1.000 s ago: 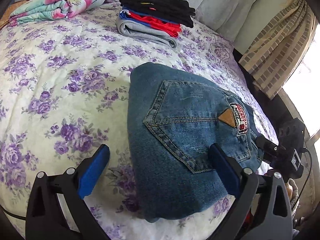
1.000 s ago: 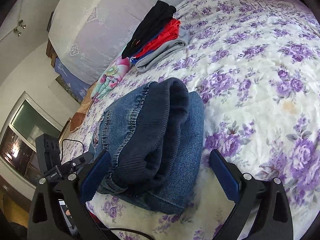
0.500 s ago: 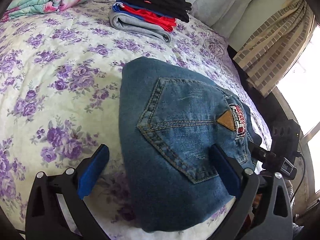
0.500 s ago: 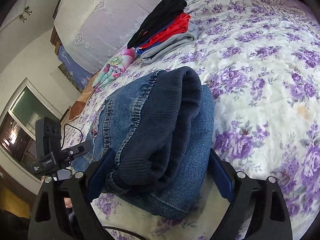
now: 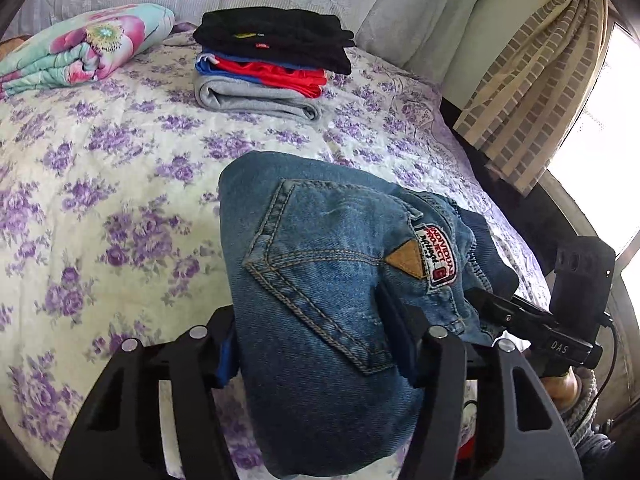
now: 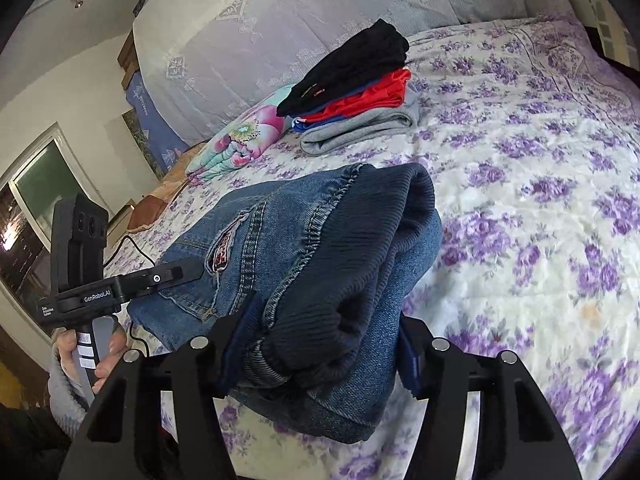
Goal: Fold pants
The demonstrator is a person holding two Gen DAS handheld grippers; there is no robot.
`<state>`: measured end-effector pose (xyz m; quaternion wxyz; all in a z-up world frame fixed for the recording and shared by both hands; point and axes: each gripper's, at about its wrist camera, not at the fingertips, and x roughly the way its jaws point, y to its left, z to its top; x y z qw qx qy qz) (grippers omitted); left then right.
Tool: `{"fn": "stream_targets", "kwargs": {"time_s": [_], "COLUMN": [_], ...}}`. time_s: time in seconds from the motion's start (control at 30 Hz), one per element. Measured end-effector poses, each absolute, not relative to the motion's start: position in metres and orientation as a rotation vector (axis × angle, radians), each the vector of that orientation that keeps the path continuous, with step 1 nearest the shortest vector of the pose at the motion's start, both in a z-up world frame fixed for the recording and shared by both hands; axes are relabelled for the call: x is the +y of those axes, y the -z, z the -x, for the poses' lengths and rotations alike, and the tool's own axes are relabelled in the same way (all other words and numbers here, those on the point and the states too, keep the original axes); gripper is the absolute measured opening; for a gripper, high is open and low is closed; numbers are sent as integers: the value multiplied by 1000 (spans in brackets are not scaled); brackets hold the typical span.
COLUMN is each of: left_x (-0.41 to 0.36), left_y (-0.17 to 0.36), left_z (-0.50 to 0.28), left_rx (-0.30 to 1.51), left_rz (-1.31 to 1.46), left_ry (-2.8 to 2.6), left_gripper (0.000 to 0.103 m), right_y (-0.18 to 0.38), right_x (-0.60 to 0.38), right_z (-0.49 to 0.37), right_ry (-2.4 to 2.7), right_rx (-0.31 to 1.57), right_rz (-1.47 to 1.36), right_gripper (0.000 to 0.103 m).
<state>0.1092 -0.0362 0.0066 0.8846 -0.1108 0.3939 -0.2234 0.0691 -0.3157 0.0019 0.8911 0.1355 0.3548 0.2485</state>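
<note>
Gripping the folded jeans [image 5: 328, 304] from both ends, we are holding them just over the bed [image 5: 100, 184]. Our left tongs [image 5: 312, 344] have just been closing and are now clamping the end with the back pocket and the patch [image 5: 438, 256], the blue pads pressing into the denim on either side. Our right tongs [image 6: 324, 344] have likewise been closing and are pinching the opposite end, where the dark ribbed waistband [image 6: 360, 256] is bulging up between the pads. In the right wrist view, a hand [image 6: 90, 360] in a grey sleeve is showing at the left edge, wrapped around the handle of the left tool.

Beyond the jeans, the purple-flowered bedspread is stretching away bare. Farther back, a stack of folded clothes [image 5: 264, 68] is sitting on it: grey at the bottom, then blue and red, with black on top. Just beside the stack, a rolled floral blanket [image 5: 80, 48] is lying near the pale headboard cover. A striped curtain [image 5: 532, 92] is hanging at the far right by a bright window.
</note>
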Motion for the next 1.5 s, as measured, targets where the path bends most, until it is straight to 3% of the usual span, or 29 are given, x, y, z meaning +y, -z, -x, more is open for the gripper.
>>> {"fn": "stream_targets", "kwargs": {"time_s": [0.4,0.63,0.67,0.73,0.8,1.13,1.23,1.5], "left_x": [-23,-17,-16,-15,-12,-13,-20,-33], "left_y": [-60,-8,7,29,33,20,11,-55], "left_z": [-259,-342,-348,-347,-345,-330,-321,-284], "left_rx": [766,851,874,832,808,753,697,533], "left_rz": [221,233,243,247,248,149,61,-43], "left_ry": [323,239,225,178,154,143,78,-57], "left_gripper": [58,60,63,88,95,99,99,99], "right_y": [-48,6,21,40,38,34,19,-67], "right_x": [-286,-273,-272,-276,-279,-279,-277,-248], "right_z": [-254,-352,-361,-366,-369,-364,-353,-287], "right_ry": [-511,-454,-438,-461,-475,-441,-370,-167], "right_rx": [718,813,844,833,856,827,804,494], "right_rz": [-267,-323,-329,-369,-385,-352,-285,-36], "right_gripper": [61,61,65,74,76,93,93,99]}}
